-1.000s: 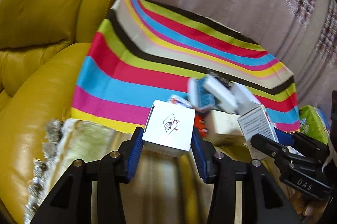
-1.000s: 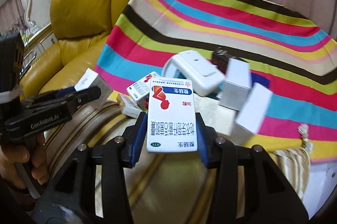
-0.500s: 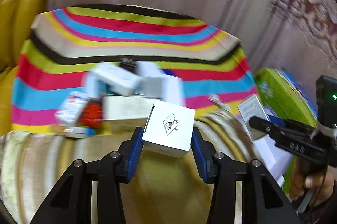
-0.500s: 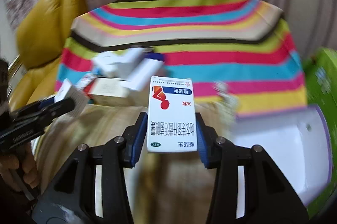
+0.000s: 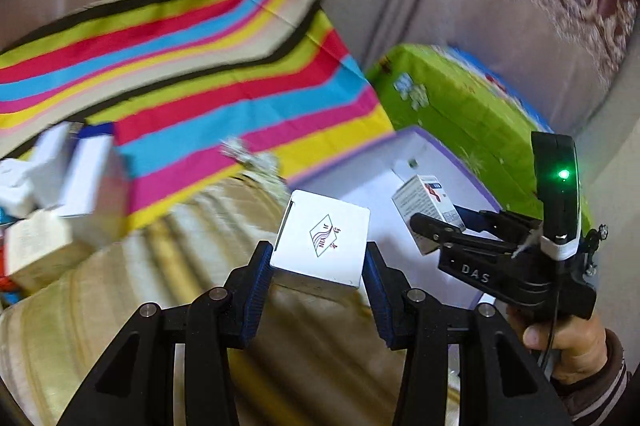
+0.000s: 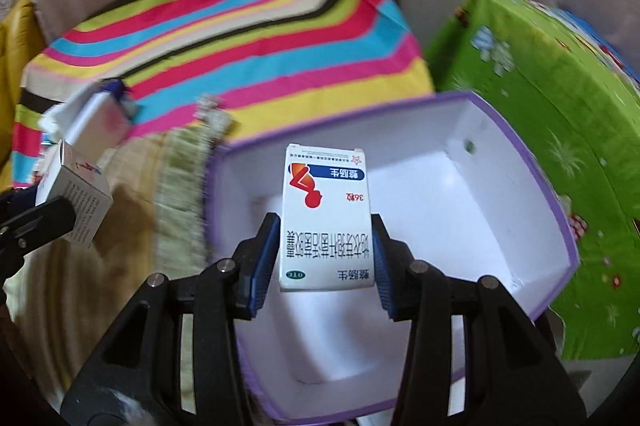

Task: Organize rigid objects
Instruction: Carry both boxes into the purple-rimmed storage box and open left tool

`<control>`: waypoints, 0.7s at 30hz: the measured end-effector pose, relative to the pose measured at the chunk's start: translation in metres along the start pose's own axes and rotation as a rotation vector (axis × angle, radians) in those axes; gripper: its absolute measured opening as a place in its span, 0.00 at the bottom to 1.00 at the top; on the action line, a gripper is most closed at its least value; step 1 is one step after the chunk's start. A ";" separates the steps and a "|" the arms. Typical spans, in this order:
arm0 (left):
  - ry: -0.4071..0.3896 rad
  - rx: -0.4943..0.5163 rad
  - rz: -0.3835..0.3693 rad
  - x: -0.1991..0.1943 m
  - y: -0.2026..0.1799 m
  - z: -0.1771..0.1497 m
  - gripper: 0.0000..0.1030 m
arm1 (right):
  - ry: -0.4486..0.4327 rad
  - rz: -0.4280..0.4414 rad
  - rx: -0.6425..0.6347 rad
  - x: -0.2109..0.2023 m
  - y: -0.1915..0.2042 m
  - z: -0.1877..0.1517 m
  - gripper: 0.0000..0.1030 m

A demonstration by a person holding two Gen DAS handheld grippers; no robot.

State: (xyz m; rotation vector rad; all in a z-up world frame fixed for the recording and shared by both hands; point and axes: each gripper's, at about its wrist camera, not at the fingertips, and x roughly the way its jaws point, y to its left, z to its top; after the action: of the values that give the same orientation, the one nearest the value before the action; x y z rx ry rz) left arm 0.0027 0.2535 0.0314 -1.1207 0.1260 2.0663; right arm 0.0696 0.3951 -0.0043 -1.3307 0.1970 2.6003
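My left gripper (image 5: 319, 266) is shut on a small white box with a diamond logo (image 5: 322, 244), held above the beige cushion near the storage box's left edge. My right gripper (image 6: 326, 258) is shut on a white medicine box with red and blue print (image 6: 326, 214), held over the open white storage box with a purple rim (image 6: 516, 161). The storage box also shows in the left wrist view (image 5: 352, 165), with the right gripper (image 5: 436, 226) and its medicine box (image 5: 426, 199) over it. The left gripper's box appears at the left edge of the right wrist view (image 6: 78, 201).
A pile of loose white boxes (image 5: 72, 173) lies at the left on a striped cloth (image 5: 200, 73). A green lid or box (image 6: 540, 97) stands right of the storage box. A beige fringed cushion (image 5: 160, 286) lies below. Curtains hang behind.
Both grippers have swung right, away from the pile of boxes, each still holding its box. The right gripper now hangs over the open storage box, which has come into view.
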 end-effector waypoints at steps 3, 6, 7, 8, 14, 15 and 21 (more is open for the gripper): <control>0.045 0.046 -0.010 0.018 -0.019 0.003 0.45 | 0.024 -0.038 0.026 0.008 -0.021 -0.007 0.47; 0.117 0.089 -0.013 0.043 -0.037 0.006 0.44 | 0.055 -0.075 0.043 0.020 -0.033 -0.013 0.47; 0.133 0.095 -0.009 0.050 -0.041 0.006 0.44 | 0.063 -0.080 0.050 0.022 -0.036 -0.015 0.47; 0.165 0.109 -0.014 0.060 -0.047 0.004 0.44 | 0.070 -0.086 0.055 0.024 -0.038 -0.017 0.47; 0.239 0.170 -0.012 0.085 -0.064 -0.003 0.44 | 0.115 -0.107 0.085 0.033 -0.052 -0.030 0.47; 0.243 0.174 -0.009 0.085 -0.065 -0.004 0.44 | 0.119 -0.106 0.088 0.034 -0.053 -0.032 0.47; 0.231 0.152 -0.040 0.085 -0.060 -0.003 0.46 | 0.130 -0.102 0.094 0.037 -0.053 -0.036 0.47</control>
State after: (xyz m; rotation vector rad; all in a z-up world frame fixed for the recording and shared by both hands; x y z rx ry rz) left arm 0.0175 0.3440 -0.0184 -1.2526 0.3652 1.8530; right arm 0.0899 0.4432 -0.0559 -1.4376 0.2614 2.3932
